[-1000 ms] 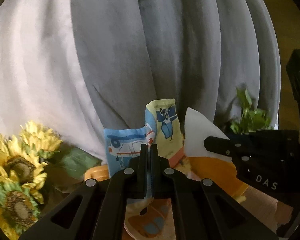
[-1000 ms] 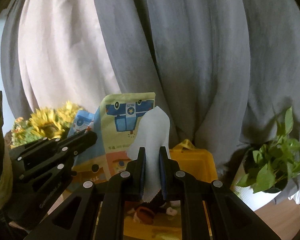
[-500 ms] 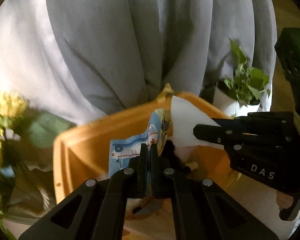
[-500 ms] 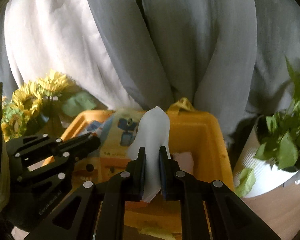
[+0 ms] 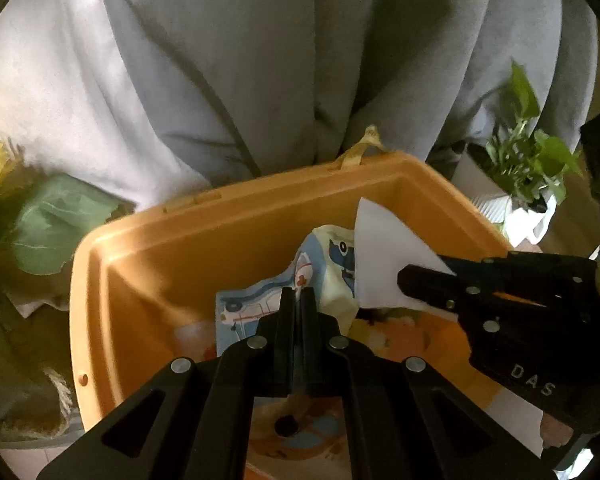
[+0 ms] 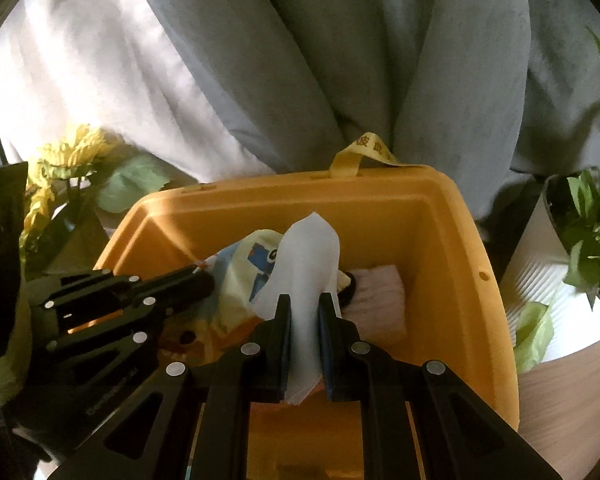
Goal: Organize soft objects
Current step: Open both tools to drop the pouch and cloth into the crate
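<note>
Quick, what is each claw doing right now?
Left gripper: closed on the printed cloth.
Right gripper: closed on the same cloth's white corner.

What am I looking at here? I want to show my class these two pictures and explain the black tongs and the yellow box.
No robot: a person holds two black hand grippers, each with a camera looking along its fingers. In the left camera's picture, the left gripper pinches a printed cloth. In the right camera's picture, the right gripper pinches a white cloth. Both hang over a yellow bin holding a pink folded cloth. Sunflowers and a potted plant stand beside it.
</note>
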Action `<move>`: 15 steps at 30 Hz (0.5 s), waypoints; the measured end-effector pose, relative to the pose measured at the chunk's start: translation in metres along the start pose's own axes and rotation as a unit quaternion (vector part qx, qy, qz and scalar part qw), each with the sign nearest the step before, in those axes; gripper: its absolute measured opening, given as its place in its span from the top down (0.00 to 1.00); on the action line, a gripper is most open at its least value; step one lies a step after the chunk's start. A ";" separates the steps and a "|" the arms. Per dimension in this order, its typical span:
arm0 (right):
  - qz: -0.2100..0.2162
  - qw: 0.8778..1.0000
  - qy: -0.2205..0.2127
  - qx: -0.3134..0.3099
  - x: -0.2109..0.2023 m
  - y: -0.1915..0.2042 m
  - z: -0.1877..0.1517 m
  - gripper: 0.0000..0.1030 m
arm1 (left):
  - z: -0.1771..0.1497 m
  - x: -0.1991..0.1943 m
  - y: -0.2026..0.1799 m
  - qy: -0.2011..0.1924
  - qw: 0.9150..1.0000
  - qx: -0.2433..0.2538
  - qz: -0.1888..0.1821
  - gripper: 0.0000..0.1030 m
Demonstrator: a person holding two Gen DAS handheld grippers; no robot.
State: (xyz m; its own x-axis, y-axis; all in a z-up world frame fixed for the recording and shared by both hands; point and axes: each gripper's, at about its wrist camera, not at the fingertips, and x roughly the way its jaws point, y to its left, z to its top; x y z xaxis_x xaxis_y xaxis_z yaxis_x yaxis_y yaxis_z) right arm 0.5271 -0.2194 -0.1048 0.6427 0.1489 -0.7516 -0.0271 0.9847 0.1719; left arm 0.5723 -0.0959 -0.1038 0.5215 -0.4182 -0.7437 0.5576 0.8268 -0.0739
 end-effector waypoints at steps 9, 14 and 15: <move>-0.005 1.000 0.007 0.006 0.006 0.000 -0.002 0.86 | 0.002 0.000 0.001 0.006 1.000 -0.018 -0.007 0.75; -0.008 1.000 0.008 0.011 0.007 -0.001 -0.002 0.86 | 0.006 -0.011 0.001 -0.014 1.000 -0.026 0.003 0.49; -0.010 1.000 0.008 0.012 0.006 -0.002 -0.002 0.85 | 0.007 -0.014 0.001 -0.020 0.999 -0.024 0.013 0.46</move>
State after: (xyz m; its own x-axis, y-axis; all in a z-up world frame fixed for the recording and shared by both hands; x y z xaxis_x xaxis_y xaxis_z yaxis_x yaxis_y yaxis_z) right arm 0.5295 -0.2203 -0.1114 0.6312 0.1313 -0.7645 0.0030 0.9852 0.1716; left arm 0.5700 -0.0922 -0.0883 0.5610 -0.4101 -0.7191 0.5130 0.8540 -0.0868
